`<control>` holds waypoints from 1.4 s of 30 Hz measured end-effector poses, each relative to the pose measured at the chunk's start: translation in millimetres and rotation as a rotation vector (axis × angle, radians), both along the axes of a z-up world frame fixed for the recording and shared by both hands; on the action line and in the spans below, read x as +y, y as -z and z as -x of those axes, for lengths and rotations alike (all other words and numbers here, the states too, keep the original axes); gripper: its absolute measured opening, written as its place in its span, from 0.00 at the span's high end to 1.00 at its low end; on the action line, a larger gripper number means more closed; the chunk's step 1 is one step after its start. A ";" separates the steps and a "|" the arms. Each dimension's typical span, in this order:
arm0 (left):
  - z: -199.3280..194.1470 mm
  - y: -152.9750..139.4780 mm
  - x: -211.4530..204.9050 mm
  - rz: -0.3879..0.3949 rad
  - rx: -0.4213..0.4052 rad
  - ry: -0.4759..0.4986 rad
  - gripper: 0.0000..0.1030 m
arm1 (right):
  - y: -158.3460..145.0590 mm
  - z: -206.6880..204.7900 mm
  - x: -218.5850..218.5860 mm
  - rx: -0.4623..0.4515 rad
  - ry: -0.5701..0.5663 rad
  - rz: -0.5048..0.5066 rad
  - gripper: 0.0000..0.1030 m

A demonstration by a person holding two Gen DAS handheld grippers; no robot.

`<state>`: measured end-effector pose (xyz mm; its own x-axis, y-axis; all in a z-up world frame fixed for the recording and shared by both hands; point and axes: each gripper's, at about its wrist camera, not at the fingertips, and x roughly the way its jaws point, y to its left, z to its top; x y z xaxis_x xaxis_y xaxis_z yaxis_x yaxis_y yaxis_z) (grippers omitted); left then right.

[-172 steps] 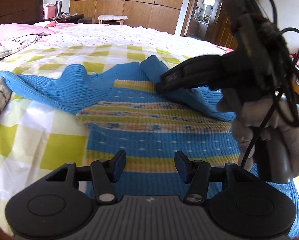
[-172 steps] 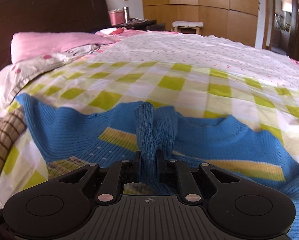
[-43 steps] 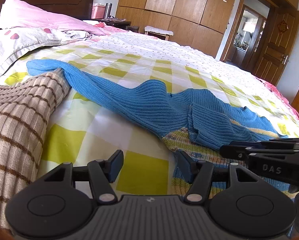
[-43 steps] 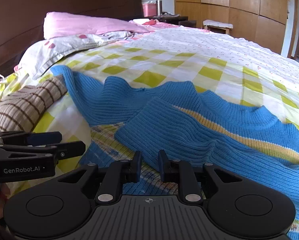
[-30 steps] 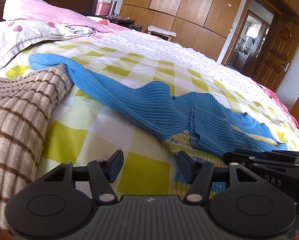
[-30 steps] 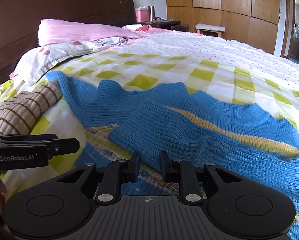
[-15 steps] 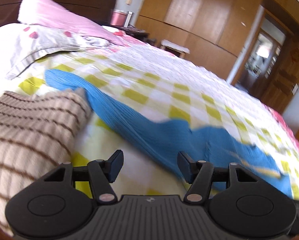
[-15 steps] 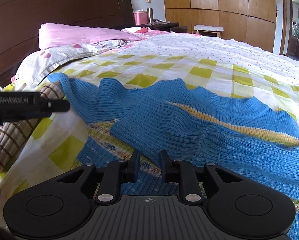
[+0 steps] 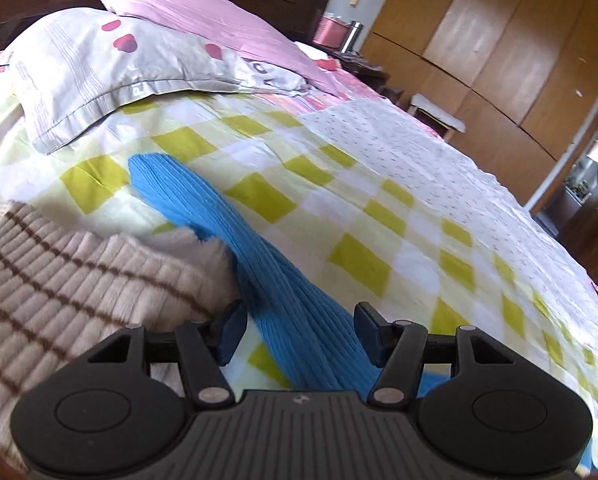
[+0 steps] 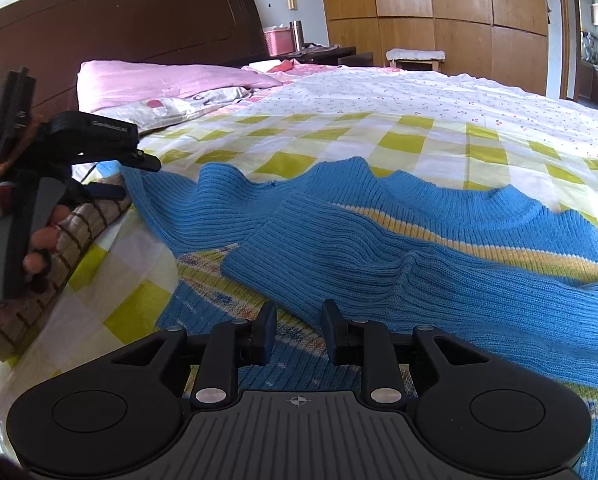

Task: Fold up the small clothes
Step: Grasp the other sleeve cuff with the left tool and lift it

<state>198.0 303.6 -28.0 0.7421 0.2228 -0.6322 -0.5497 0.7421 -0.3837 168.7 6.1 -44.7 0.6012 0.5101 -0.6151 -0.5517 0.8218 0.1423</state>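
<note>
A blue ribbed sweater with yellow and patterned stripes lies spread on the checked bed cover. One sleeve is folded across its chest. The other sleeve stretches out toward the pillows. My left gripper is open above that stretched sleeve, which runs between its fingers without being pinched. In the right wrist view the left gripper hovers by the sleeve's far end. My right gripper sits low over the sweater's body just short of the folded cuff, its jaws opening with nothing pressed between them.
A beige knit with brown stripes lies bunched beside the stretched sleeve, at the bed's left edge. A grey pillow and a pink pillow rest against the dark headboard. Wooden wardrobes stand behind the bed.
The left gripper has swung left along the stretched sleeve toward its cuff, away from the right gripper. The right gripper stayed in place and its jaws widened a little.
</note>
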 end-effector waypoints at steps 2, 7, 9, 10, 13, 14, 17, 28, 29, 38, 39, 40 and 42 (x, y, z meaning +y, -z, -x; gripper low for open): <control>-7.9 1.5 9.2 0.032 -0.003 -0.025 0.38 | 0.0 -0.6 -2.3 0.009 0.006 -0.018 0.76; -9.2 4.0 26.6 0.091 -0.036 -0.119 0.60 | -0.2 -3.4 -6.0 0.027 0.017 -0.048 0.76; -4.9 1.7 28.0 0.106 -0.054 -0.123 0.76 | -0.7 -3.6 -8.4 0.034 0.021 -0.061 0.76; -2.5 -1.3 26.5 0.102 -0.065 -0.118 0.77 | -1.0 -3.6 -9.9 0.037 0.024 -0.068 0.76; 0.5 -17.1 12.1 0.084 -0.121 -0.043 0.79 | -2.4 -4.1 -15.2 0.049 0.039 -0.089 0.76; -0.3 -23.3 4.8 0.086 -0.144 -0.004 0.79 | -2.7 -4.9 -16.9 0.056 0.044 -0.095 0.76; -3.2 -42.2 -30.5 0.100 -0.213 0.158 0.79 | -4.9 -6.2 -23.4 0.075 0.065 -0.116 0.76; 52.4 -31.2 -154.6 0.069 -0.185 0.606 0.77 | -16.5 0.2 -71.9 0.065 0.178 -0.104 0.74; 51.0 -28.1 -138.4 0.072 -0.165 0.547 0.74 | -16.2 -0.4 -73.9 0.066 0.181 -0.099 0.74; -1.6 -27.3 -47.0 0.062 -0.069 0.176 0.29 | -8.3 1.5 -69.1 0.105 0.172 -0.144 0.74; -12.7 -23.1 -46.9 0.037 -0.043 0.150 0.27 | -7.8 1.1 -67.6 0.109 0.171 -0.144 0.74; -22.9 -18.7 -46.0 0.018 -0.022 0.130 0.27 | -7.9 1.4 -66.6 0.112 0.170 -0.145 0.74; -41.1 -9.6 -44.7 -0.024 0.014 0.095 0.28 | -8.6 1.6 -67.6 0.113 0.169 -0.151 0.74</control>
<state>239.2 258.9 -18.4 0.7516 0.1666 -0.6382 -0.4813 0.8001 -0.3581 167.1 -61.5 -36.1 0.6175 0.4994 -0.6077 -0.3816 0.8658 0.3238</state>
